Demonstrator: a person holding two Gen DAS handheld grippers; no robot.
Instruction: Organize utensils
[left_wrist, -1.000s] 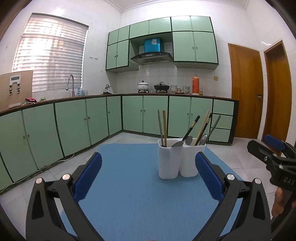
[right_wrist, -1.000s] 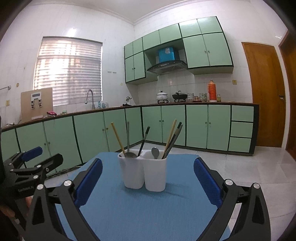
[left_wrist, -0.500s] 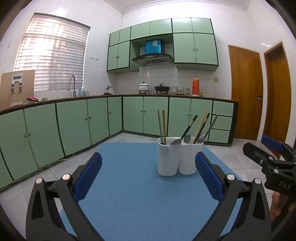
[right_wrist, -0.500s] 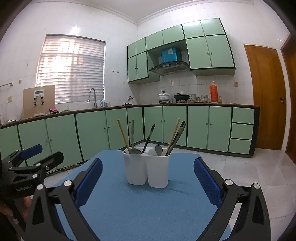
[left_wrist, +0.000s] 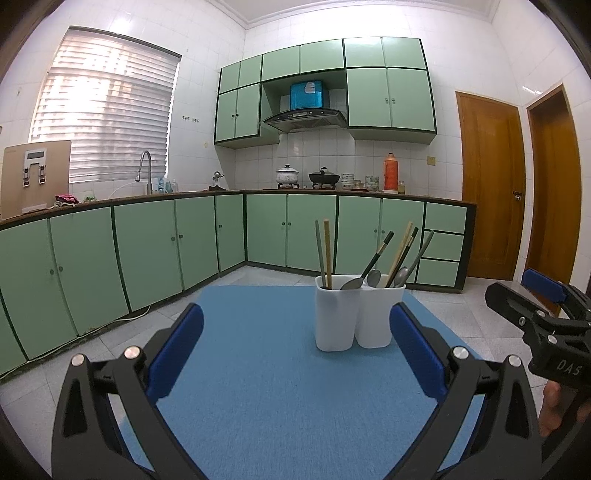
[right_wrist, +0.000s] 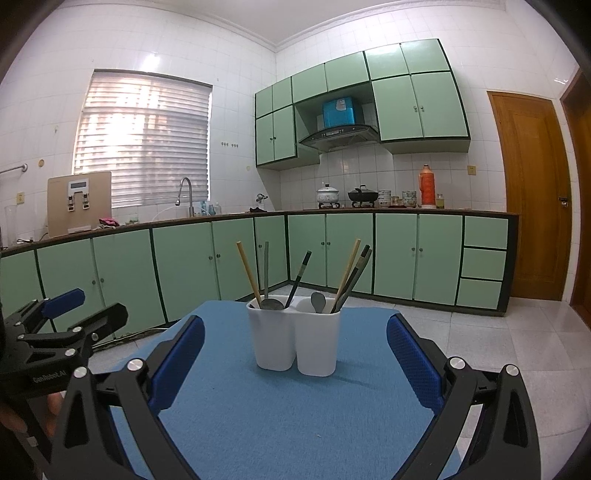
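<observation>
A white twin-compartment holder (left_wrist: 352, 317) stands upright on the blue mat (left_wrist: 280, 387) that covers the bench, towards its far end; in the left wrist view it sits right of centre, in the right wrist view (right_wrist: 295, 338) near the middle. The left claw (left_wrist: 295, 354) hangs over the near part of the mat with its blue pads spread wide and nothing between them; the right claw (right_wrist: 295, 358) is likewise spread wide and empty, its pads flanking the holder in view though well short of it. In the right wrist view the left compartment holds a wooden chopstick (right_wrist: 248, 271), a grey-green chopstick (right_wrist: 266, 269), a dark-handled spoon (right_wrist: 295, 288); the right compartment holds a spoon (right_wrist: 317, 301), bowl up, and leaning chopsticks (right_wrist: 351, 275), pale and dark. The right claw's body (left_wrist: 535, 325) shows at the right edge of the left view, apart from the holder; green cabinets (left_wrist: 147, 251) line the walls behind.
</observation>
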